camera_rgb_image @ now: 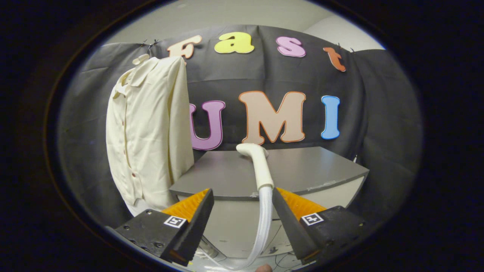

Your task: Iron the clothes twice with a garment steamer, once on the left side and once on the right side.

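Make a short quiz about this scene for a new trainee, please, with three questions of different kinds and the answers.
1. True or false: the gripper is shut on the steamer handle.
2. Multiple choice: where does the cream shirt hang? A) beyond the right finger B) beyond the left finger, beside the grey table C) flat on the table
3. Fill in: from the bottom of the handle a white ___ runs down between the fingers.

Key
1. False: the fingers are spread, and the handle stands in the gap, close to the right finger.
2. B
3. hose
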The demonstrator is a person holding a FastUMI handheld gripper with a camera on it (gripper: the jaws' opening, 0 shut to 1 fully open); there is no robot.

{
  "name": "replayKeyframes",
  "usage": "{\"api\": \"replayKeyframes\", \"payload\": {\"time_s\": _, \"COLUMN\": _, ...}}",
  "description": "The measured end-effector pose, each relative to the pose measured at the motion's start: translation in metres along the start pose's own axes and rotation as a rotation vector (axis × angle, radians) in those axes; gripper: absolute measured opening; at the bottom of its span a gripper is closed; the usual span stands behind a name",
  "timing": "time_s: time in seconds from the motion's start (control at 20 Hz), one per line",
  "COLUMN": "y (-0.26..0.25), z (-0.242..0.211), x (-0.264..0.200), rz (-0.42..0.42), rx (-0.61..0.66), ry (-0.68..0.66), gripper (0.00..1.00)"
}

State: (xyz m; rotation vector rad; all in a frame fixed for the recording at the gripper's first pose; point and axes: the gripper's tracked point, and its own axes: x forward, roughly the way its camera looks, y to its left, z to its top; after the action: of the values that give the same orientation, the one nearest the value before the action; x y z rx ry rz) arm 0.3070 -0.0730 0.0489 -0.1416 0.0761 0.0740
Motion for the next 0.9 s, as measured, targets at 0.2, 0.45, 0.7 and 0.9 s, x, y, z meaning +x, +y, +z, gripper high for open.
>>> {"api": "replayKeyframes", "payload": {"time_s": 0.2, "y": -0.015, "z": 0.007, "x": 0.042, "rz": 0.006, "rx": -0.024, "ry": -0.003, "gripper": 0.95}}
{"api": "replayKeyframes", "payload": {"time_s": 0.45, "y": -0.023, "z": 0.018, "x": 0.098, "rz": 0.026, "rx": -0.046, "ry": 0.012, "gripper": 0.91}}
{"api": "replayKeyframes", "payload": {"time_s": 0.7, "y": -0.027, "z": 0.020, "x": 0.145, "rz": 0.036, "rx": -0.055, "ry": 0.053, "gripper": 0.86}}
{"api": "replayKeyframes", "payload": {"time_s": 0.9, "y": -0.031, "z": -0.004, "x": 0.165, "rz": 0.062, "rx": -0.029, "ry": 0.190, "gripper": 0.83}}
